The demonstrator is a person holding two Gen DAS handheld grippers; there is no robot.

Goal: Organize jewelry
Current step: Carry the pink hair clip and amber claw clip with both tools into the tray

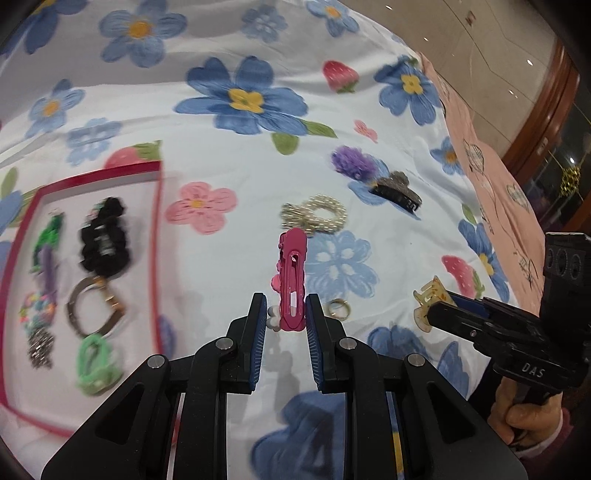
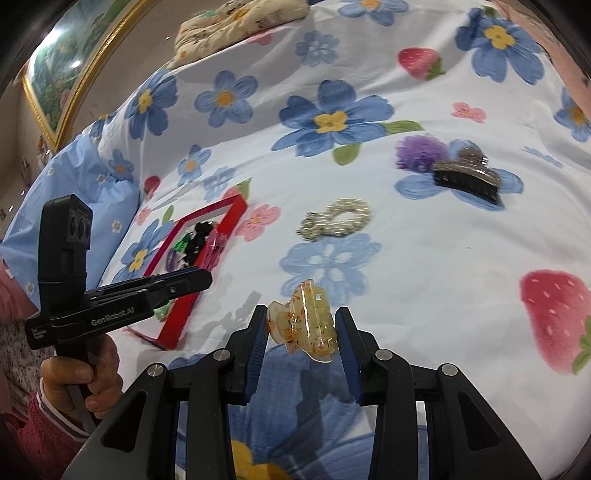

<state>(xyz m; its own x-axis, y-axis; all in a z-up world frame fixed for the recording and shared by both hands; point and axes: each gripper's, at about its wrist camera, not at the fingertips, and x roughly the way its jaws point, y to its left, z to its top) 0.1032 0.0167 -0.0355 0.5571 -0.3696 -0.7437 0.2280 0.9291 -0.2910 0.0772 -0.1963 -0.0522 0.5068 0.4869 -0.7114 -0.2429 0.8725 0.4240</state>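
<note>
My left gripper (image 1: 286,311) is shut on a pink hair clip (image 1: 292,277), held upright above the flowered bedspread. My right gripper (image 2: 301,325) is shut on a translucent yellow claw clip (image 2: 303,322); the clip also shows in the left wrist view (image 1: 428,301). A red-rimmed tray (image 1: 157,236) lies to the left and holds a black scrunchie (image 1: 105,236), a bracelet (image 1: 94,312), a green hair tie (image 1: 96,363) and other pieces. A pearl bracelet (image 1: 319,214), a ring (image 1: 339,308), a purple scrunchie (image 1: 352,160) and a dark glitter claw clip (image 1: 397,190) lie on the spread.
The bedspread (image 1: 229,155) is soft and wrinkled. A pink cloth (image 1: 491,166) covers its right edge. A patterned pillow (image 2: 236,18) lies at the far end, with a framed picture (image 2: 62,74) on the wall at left.
</note>
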